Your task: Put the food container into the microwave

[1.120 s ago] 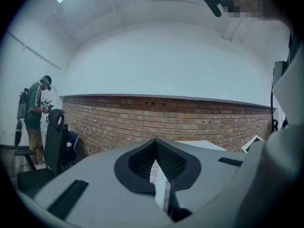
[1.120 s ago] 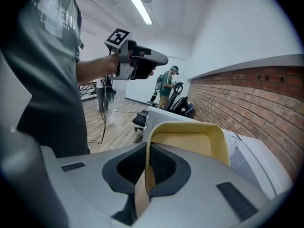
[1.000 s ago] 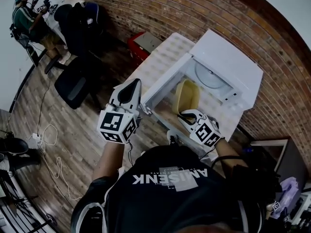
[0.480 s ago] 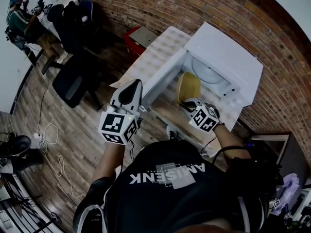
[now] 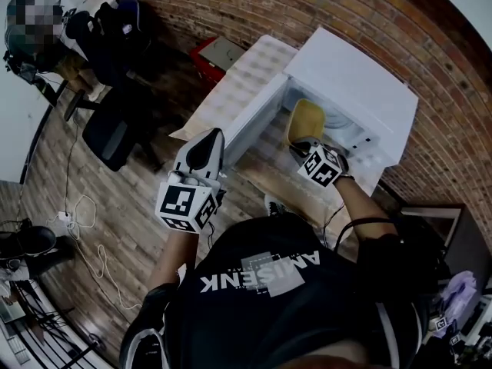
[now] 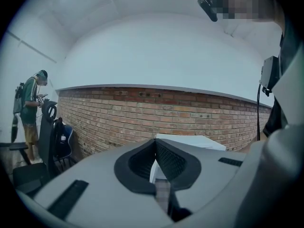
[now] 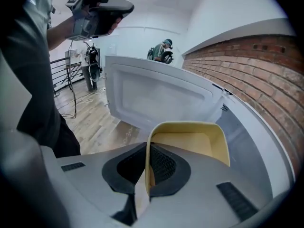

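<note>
The white microwave (image 5: 361, 79) stands on a table against the brick wall, its door (image 5: 250, 125) swung open to the left. The yellow food container (image 5: 306, 120) is at the mouth of the cavity, tipped on edge, with my right gripper (image 5: 301, 144) shut on its near wall. In the right gripper view the container (image 7: 190, 139) sticks out past the jaws, the open door (image 7: 156, 96) behind it and the cavity wall (image 7: 247, 141) to the right. My left gripper (image 5: 206, 138) is held up left of the door, shut and empty; its own view (image 6: 156, 163) shows the microwave top (image 6: 190, 141) beyond.
A pale table top (image 5: 246, 83) stretches left of the microwave. A red box (image 5: 217, 54) sits on the floor by the wall. Black office chairs (image 5: 115, 129) and another person (image 5: 31, 29) are at the far left, cables (image 5: 77, 214) trail on the wood floor.
My right gripper has carried the yellow container forward, from in front of the open door to the mouth of the cavity. The left gripper has barely moved.
</note>
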